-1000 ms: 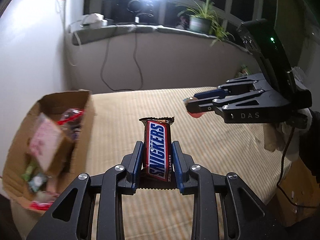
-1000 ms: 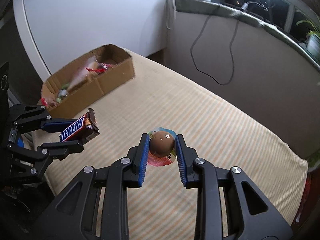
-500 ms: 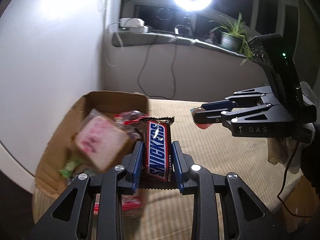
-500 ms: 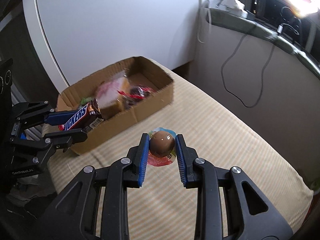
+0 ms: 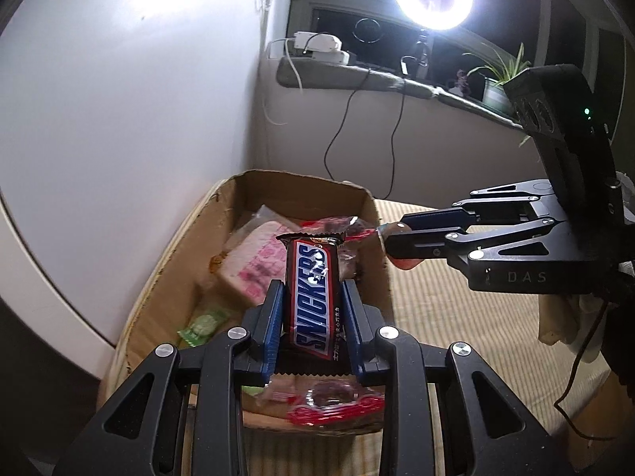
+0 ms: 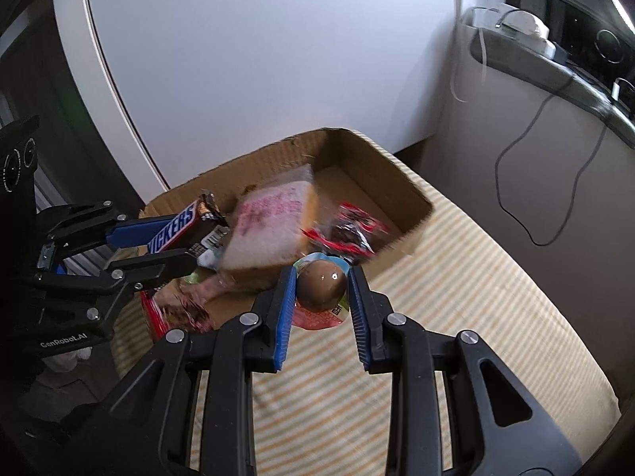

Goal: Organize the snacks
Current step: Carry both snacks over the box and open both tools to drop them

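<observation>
Cardboard box (image 5: 222,214) lies under the left tool's (image 5: 311,313) Snickers (image 5: 313,293).

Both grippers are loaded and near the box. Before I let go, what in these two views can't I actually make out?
- Cardboard box floor, left wrist view: hidden by the Snickers bar and left gripper.
- Pink packet and red wrapper, right wrist view: motion-blurred, print unreadable.
- Egg snack label, right wrist view: mostly covered by the egg and the right gripper fingers.
- Box's near corner, right wrist view: behind the left gripper.
</observation>
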`<action>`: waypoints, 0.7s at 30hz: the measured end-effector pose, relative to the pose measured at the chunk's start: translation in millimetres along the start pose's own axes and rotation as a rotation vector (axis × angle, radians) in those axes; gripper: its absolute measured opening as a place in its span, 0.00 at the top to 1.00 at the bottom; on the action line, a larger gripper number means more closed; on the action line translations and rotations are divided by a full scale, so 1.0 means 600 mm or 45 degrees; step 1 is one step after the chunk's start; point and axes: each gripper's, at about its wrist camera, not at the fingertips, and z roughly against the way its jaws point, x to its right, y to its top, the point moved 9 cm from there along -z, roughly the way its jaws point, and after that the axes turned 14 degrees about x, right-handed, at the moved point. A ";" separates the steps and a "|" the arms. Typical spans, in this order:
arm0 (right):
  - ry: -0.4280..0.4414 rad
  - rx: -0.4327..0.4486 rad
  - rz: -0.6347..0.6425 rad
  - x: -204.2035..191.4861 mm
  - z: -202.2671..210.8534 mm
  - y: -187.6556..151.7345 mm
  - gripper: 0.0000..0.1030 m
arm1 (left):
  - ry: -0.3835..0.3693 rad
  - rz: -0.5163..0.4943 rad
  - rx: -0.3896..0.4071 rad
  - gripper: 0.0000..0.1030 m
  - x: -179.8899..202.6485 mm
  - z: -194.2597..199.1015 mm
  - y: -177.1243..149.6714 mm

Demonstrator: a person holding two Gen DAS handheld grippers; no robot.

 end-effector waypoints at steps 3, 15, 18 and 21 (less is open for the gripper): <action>0.024 -0.006 0.009 -0.013 -0.017 0.006 0.73 | 0.010 0.005 -0.004 0.74 -0.008 -0.002 -0.002; 0.066 -0.037 0.032 -0.044 -0.057 0.008 0.73 | 0.057 0.032 -0.016 0.74 -0.044 -0.006 -0.011; 0.076 -0.043 0.027 -0.048 -0.064 0.007 0.73 | 0.062 0.033 -0.016 0.74 -0.047 -0.005 -0.012; 0.087 -0.046 0.029 -0.054 -0.071 0.008 0.73 | 0.071 0.036 -0.013 0.74 -0.051 -0.004 -0.010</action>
